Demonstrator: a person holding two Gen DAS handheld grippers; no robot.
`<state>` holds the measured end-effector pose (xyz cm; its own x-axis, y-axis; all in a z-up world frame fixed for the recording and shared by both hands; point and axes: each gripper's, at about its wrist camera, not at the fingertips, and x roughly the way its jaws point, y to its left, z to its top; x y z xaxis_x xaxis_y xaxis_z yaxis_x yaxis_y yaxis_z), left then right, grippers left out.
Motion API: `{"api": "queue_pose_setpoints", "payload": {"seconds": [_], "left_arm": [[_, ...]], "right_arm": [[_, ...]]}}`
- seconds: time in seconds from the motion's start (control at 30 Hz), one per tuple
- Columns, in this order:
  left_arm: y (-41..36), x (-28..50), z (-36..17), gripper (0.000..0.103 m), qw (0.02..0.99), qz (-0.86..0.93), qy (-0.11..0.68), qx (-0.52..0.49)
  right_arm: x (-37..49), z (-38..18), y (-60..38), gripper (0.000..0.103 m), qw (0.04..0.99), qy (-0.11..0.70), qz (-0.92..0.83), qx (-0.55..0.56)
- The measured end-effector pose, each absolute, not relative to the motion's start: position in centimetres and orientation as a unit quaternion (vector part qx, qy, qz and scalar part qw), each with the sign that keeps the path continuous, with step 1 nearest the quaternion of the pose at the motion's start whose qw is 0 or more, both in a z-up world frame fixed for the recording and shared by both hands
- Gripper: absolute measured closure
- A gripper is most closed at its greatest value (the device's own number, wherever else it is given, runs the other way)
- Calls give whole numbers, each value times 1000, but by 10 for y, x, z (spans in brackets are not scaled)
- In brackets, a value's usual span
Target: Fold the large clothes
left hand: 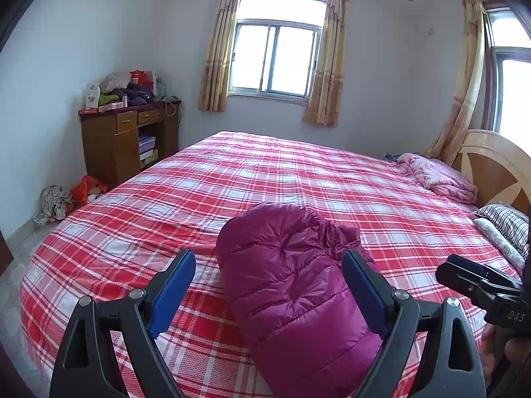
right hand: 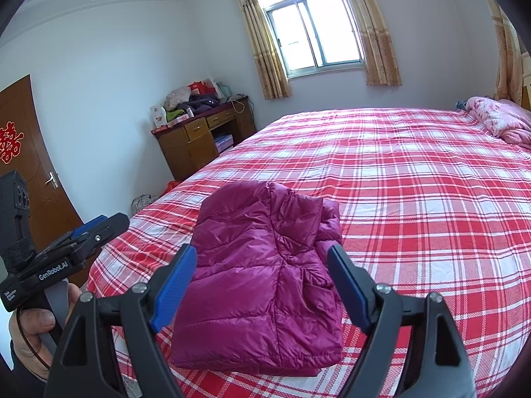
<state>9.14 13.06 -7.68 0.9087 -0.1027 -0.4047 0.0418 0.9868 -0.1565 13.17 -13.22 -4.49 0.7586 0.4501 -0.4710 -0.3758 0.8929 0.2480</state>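
A magenta quilted down jacket (left hand: 292, 285) lies folded into a compact bundle near the front edge of the bed; it also shows in the right wrist view (right hand: 262, 282). My left gripper (left hand: 268, 262) is open and empty, held above the jacket with its blue pads either side of it in view. My right gripper (right hand: 262, 258) is open and empty, also above the jacket. The right gripper shows at the right edge of the left wrist view (left hand: 478, 278), and the left gripper at the left of the right wrist view (right hand: 99, 229).
The bed (left hand: 298, 172) has a red and white plaid sheet. A pink blanket (left hand: 438, 175) and striped pillows (left hand: 504, 222) lie by the wooden headboard (left hand: 497, 159). A cluttered wooden desk (left hand: 129, 139) stands at the far left wall, with bags (left hand: 66, 195) on the floor. A brown door (right hand: 30, 165) is at left.
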Motion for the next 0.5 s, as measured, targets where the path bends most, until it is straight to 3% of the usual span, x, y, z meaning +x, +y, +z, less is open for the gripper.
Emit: {"api": "queue_pose_setpoints", "payload": {"seconds": [0.5], "left_arm": [[125,92,-78,13,976,-21,209,-55]], "right_arm": [[127,-39,-129,19,937,259,226,67]]}}
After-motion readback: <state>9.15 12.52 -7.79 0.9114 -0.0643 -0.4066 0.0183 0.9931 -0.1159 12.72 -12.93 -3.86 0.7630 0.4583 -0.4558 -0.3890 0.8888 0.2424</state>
